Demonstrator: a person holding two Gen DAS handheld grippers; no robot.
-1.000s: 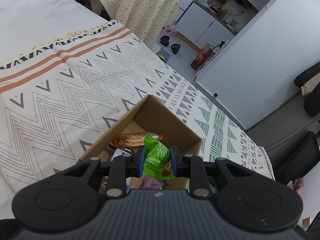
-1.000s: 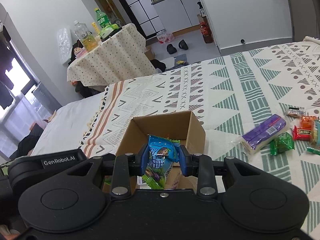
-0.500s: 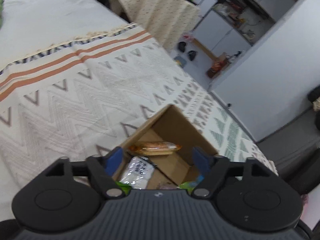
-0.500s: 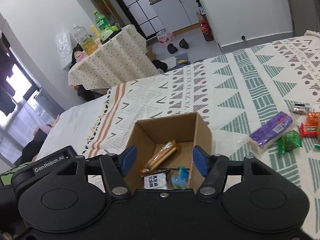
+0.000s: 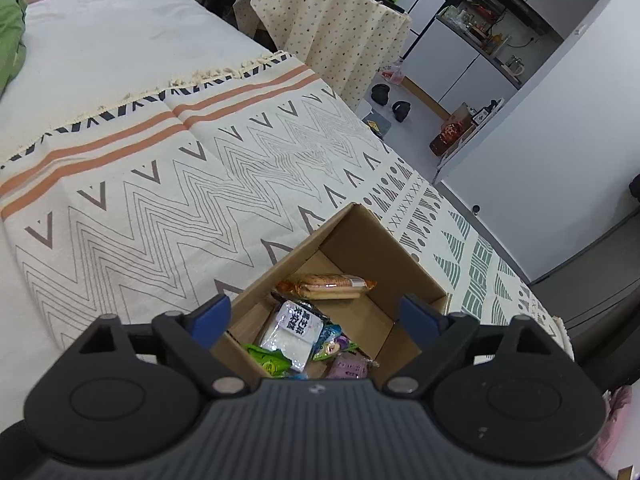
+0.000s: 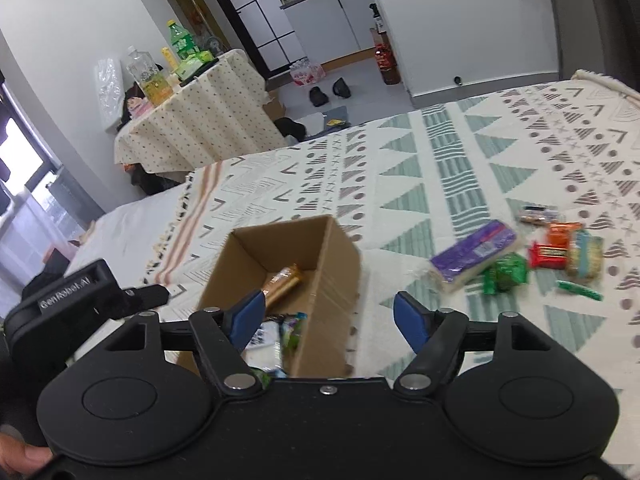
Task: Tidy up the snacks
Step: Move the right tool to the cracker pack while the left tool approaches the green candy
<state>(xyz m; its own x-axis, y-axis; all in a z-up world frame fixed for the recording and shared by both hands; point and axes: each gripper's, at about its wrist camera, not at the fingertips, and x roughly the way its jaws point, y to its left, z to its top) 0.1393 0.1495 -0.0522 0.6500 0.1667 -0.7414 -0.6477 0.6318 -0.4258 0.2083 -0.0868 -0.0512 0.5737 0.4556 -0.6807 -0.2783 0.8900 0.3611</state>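
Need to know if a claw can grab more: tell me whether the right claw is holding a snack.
No: the right claw is open with nothing between its blue pads, above the cardboard box.

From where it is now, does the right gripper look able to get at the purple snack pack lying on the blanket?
Probably yes. The right gripper is open and empty, and the purple snack pack lies uncovered on the blanket, right of the cardboard box, with nothing between them.
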